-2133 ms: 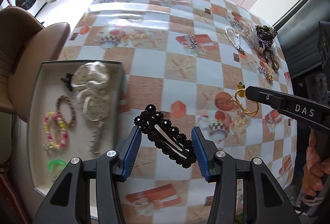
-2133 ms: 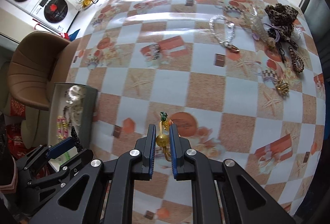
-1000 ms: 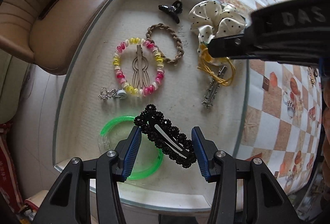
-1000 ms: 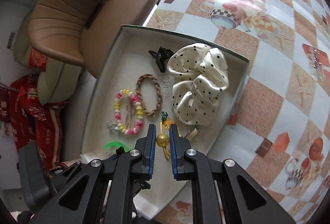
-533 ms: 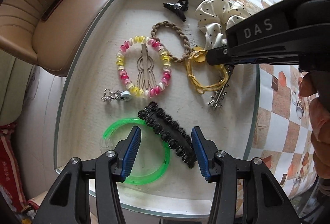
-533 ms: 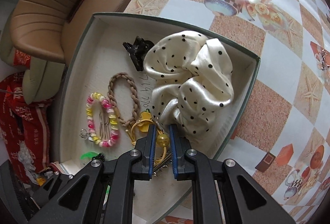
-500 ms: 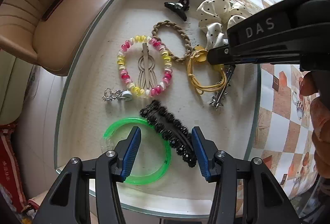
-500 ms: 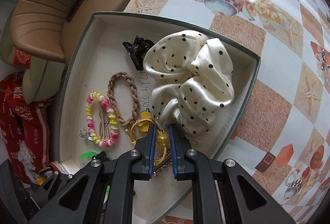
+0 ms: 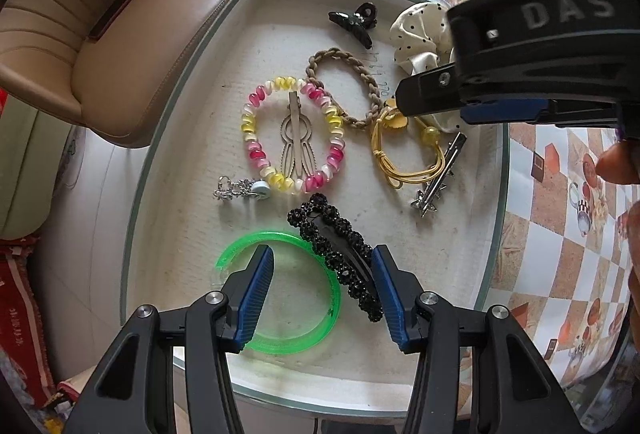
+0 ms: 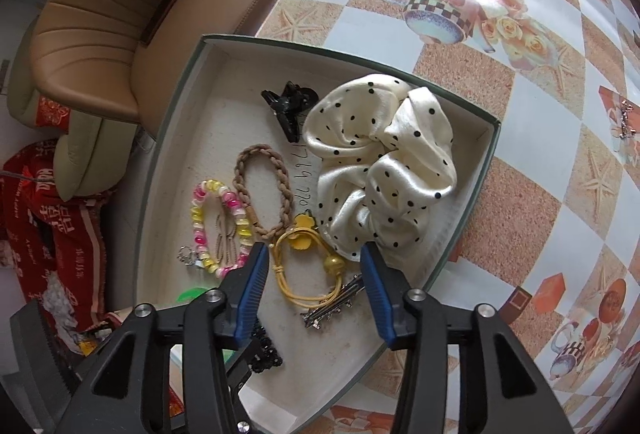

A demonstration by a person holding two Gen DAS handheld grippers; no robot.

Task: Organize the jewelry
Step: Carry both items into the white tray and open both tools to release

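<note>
A shallow white tray (image 9: 188,138) (image 10: 188,102) holds the jewelry. My left gripper (image 9: 322,286) is open just above it. A black beaded hair clip (image 9: 336,254) lies free between its fingers, on a green bangle (image 9: 320,318). My right gripper (image 10: 312,286) is open over the tray. A yellow hair tie (image 10: 312,274) (image 9: 404,158) lies released between its fingers, next to a silver clip (image 10: 332,306). The right gripper also shows in the left wrist view (image 9: 404,102).
The tray also holds a polka-dot scrunchie (image 10: 384,166), a braided brown band (image 10: 264,186), a pink-yellow bead bracelet (image 9: 292,134), a black claw clip (image 10: 290,106) and a small charm (image 9: 240,190). A brown chair (image 10: 132,18) stands beside the tray. The checkered tablecloth (image 10: 540,138) lies to the right.
My right gripper has opened and let go of the yellow hair tie, which now lies in the tray. My left gripper stays open over the black clip.
</note>
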